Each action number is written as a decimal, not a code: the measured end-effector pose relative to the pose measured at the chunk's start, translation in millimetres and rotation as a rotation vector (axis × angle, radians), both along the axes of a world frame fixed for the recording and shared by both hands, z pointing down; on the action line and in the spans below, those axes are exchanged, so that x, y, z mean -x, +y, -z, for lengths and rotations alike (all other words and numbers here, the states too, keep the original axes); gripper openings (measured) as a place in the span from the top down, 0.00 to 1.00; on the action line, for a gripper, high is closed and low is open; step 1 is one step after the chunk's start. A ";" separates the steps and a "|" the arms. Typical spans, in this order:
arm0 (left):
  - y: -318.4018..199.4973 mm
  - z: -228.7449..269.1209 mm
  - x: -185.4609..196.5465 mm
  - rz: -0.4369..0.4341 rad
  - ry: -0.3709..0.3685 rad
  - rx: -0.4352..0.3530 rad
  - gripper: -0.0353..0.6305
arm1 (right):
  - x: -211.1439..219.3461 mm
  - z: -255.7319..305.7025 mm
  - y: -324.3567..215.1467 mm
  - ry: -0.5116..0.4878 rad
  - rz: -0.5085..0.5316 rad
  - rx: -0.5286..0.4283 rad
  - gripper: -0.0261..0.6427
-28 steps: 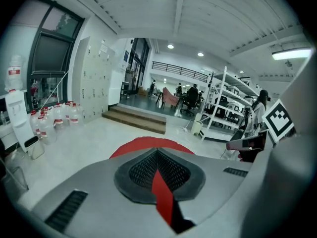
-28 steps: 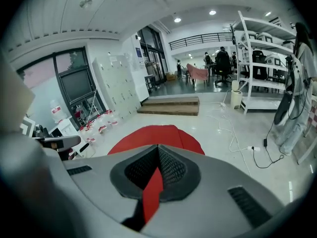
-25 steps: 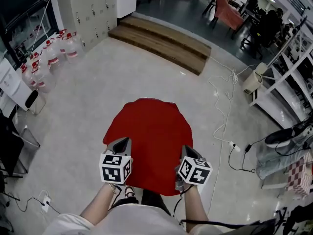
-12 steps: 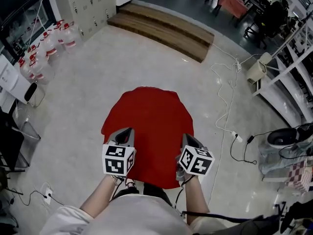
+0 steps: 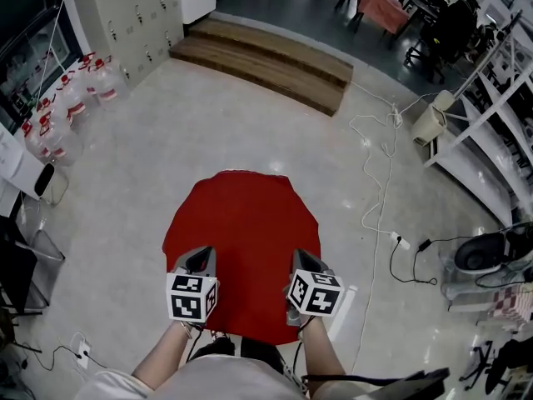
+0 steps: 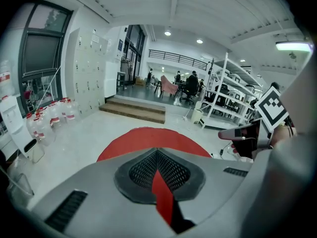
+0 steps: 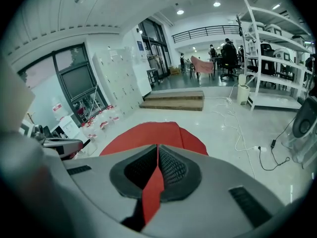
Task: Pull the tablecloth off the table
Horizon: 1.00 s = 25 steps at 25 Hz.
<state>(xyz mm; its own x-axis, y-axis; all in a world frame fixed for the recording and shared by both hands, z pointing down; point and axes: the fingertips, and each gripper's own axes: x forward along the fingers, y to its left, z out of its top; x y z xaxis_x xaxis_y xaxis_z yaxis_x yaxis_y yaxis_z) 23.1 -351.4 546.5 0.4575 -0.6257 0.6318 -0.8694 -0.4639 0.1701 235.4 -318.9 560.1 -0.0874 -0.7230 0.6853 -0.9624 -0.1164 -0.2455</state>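
A red tablecloth [image 5: 241, 232] covers a round table below me and hides the tabletop entirely. My left gripper [image 5: 202, 255] is shut on the cloth's near edge at the left. My right gripper [image 5: 301, 259] is shut on the same edge at the right. In the left gripper view a strip of red cloth [image 6: 162, 197] is pinched between the closed jaws, with the rest of the tablecloth [image 6: 148, 137] spread beyond. The right gripper view shows the same: a red fold [image 7: 151, 192] clamped in the jaws and the tablecloth [image 7: 148, 133] ahead.
Pale floor surrounds the table. Several water bottles [image 5: 71, 98] stand at the far left. A wooden step [image 5: 262, 57] lies beyond. White cables [image 5: 375, 157] trail on the right near white shelving [image 5: 483, 148] and a fan [image 5: 487, 257].
Both grippers have sunk and drawn back toward my body, still holding the cloth's near edge. The near edge of the cloth has come along with them.
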 end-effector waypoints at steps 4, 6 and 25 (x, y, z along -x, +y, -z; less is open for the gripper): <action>-4.3 -15.2 0.0 0.005 -0.022 0.025 0.92 | -9.4 -19.3 -5.4 -0.015 -0.007 0.025 0.92; -7.0 -21.7 0.0 0.006 -0.033 0.038 0.92 | -12.3 -28.7 -8.8 -0.023 -0.002 0.041 0.92; -16.2 -69.1 -5.4 0.074 -0.096 0.127 0.92 | -50.5 -87.3 -46.8 -0.041 0.037 0.120 0.78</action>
<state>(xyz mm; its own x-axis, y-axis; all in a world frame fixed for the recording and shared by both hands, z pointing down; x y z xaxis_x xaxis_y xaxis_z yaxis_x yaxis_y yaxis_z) 28.5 -367.6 615.6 0.3466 -0.5675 0.7468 -0.9155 -0.3782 0.1375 285.9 -365.7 647.4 -0.1426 -0.6314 0.7622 -0.9560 -0.1117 -0.2714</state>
